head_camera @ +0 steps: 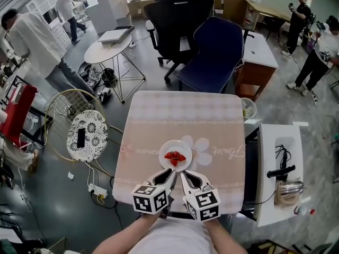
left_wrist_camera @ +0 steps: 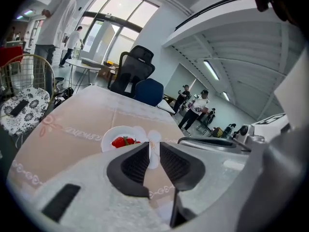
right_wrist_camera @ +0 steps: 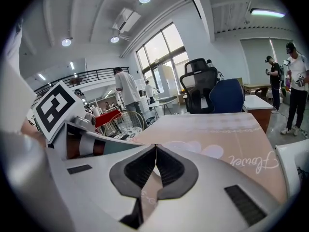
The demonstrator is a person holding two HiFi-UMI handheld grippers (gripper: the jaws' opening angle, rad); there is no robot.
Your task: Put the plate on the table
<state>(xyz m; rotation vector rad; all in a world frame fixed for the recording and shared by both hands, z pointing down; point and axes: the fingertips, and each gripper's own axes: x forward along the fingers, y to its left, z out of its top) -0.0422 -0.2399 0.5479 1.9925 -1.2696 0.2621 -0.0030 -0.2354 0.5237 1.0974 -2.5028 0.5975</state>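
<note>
A small white plate (head_camera: 175, 155) with red strawberries (head_camera: 175, 156) sits on the pink tablecloth of the table (head_camera: 159, 115), near its front edge and beside a white flower print. My left gripper (head_camera: 170, 176) lies just short of the plate's near rim. Its jaws stand a narrow gap apart with nothing between them. In the left gripper view the plate (left_wrist_camera: 120, 135) lies ahead, a little left of the left gripper (left_wrist_camera: 153, 152). My right gripper (head_camera: 184, 177) sits beside the left one. In its own view the right gripper (right_wrist_camera: 155, 151) is shut and empty.
A navy chair (head_camera: 214, 52) and a black office chair (head_camera: 177, 15) stand past the table's far edge. A white side desk (head_camera: 278, 142) with tools is at the right. A wire chair with a patterned cushion (head_camera: 87, 134) is at the left. People stand around the room.
</note>
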